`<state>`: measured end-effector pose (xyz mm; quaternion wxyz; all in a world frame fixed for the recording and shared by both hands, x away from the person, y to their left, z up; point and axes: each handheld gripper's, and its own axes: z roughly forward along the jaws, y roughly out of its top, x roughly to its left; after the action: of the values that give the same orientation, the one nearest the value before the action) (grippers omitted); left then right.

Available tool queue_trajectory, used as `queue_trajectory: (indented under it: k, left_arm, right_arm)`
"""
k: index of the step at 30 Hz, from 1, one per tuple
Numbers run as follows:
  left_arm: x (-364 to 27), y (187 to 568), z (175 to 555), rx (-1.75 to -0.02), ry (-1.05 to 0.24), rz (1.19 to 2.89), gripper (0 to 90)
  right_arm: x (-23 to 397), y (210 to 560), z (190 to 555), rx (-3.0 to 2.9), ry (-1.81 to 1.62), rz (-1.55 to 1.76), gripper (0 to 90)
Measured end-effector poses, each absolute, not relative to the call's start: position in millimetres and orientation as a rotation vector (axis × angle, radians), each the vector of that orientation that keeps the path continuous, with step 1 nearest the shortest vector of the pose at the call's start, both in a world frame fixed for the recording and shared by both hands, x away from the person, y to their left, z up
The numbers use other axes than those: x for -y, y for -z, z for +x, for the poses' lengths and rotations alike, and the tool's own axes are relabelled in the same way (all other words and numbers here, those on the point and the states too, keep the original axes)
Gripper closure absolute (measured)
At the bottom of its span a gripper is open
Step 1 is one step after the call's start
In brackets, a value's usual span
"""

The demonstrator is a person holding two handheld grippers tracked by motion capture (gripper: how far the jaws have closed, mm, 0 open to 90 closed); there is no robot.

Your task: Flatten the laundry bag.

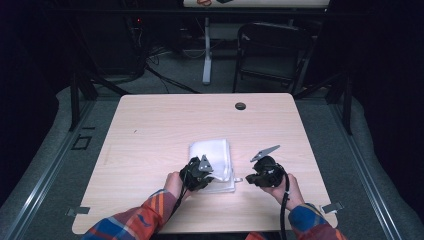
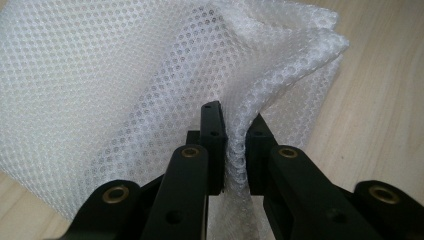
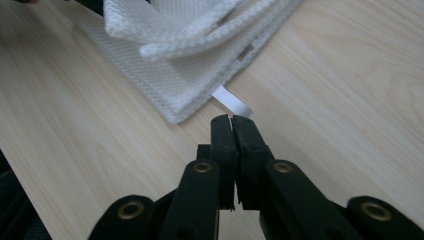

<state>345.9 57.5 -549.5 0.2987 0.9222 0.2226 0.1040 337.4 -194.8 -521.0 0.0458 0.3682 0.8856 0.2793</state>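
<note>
A folded white mesh cloth (image 1: 212,152) lies on the wooden table (image 1: 150,125), a little toward the near edge. My left gripper (image 1: 200,172) sits at its near left corner. In the left gripper view the jaws (image 2: 235,125) are shut on a raised fold of the mesh cloth (image 2: 125,75). My right gripper (image 1: 250,179) rests just right of the cloth's near right corner. In the right gripper view its jaws (image 3: 231,120) are pressed together, tips right at a small white tag (image 3: 231,101) that sticks out from the cloth (image 3: 185,65). Whether they pinch the tag I cannot tell.
A dark round grommet (image 1: 240,106) is set in the table near its far edge. Beyond the table stand a black chair (image 1: 272,50) and a white table leg (image 1: 207,55) on a grey floor. Bare wood surrounds the cloth on every side.
</note>
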Motion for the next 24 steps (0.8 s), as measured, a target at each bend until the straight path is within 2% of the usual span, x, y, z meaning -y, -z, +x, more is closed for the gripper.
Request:
queue_trajectory:
  k: [13, 24]
  left_arm:
    - [-60.1, 547.3, 347.1, -0.601, -0.264, 2.424, 83.5]
    - [-61.5, 545.1, 347.2, -0.630, -0.272, 2.392, 83.5]
  right_arm:
    - [142.1, 541.3, 350.4, -2.769, -0.806, 0.996, 90.0]
    - [138.8, 557.5, 355.8, -2.791, -0.795, 1.020, 90.0]
